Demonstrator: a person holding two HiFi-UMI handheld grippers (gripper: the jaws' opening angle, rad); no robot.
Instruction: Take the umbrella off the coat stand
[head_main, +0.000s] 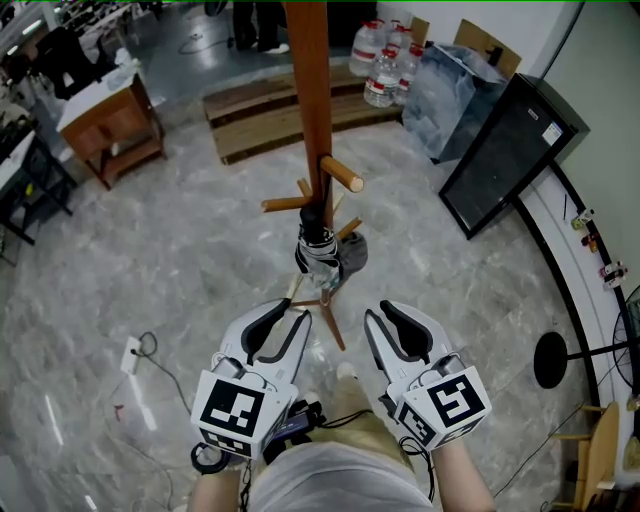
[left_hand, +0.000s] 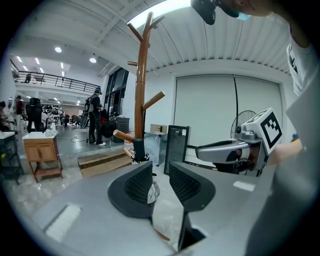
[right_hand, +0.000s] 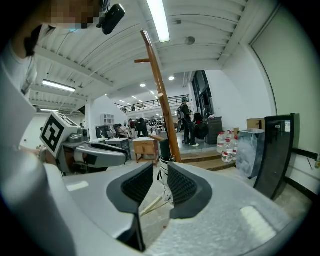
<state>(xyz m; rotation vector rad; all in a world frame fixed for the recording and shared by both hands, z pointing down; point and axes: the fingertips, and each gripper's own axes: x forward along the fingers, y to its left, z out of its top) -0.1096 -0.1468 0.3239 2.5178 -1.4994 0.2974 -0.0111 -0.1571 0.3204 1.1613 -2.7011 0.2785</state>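
Head view: the umbrella (head_main: 320, 250) hangs folded against the pole of the coat stand (head_main: 308, 90), just under the wooden pegs (head_main: 342, 175) and above the stand's splayed feet. It has a black handle on top and a bunched canopy of black and white below, with a grey bit on its right side. Both grippers are held low and side by side. The umbrella is ahead of them and between their lines, apart from both sets of tips. The left gripper (head_main: 290, 318) is a little nearer to it than the right gripper (head_main: 383, 312). Each has its jaws slightly parted and holds nothing. Grey marbled floor (head_main: 200, 230) lies all around, with water bottles (head_main: 385, 65) far behind the stand.

Left gripper view: the two ribbed black pads stand a narrow gap apart, empty between them. The umbrella's dark handle shows above the left pad, tight against the brown pole and well beyond the tips. Pale crinkled fabric shows low in the gap, behind the pads. The right gripper reaches in from the right edge.

Right gripper view: the jaws are parted by a slim gap with nothing clamped. The umbrella lines up with that gap, its black top above a white canopy with dark stripes, beyond the tips and not touching them. The pole rises slanted behind it.
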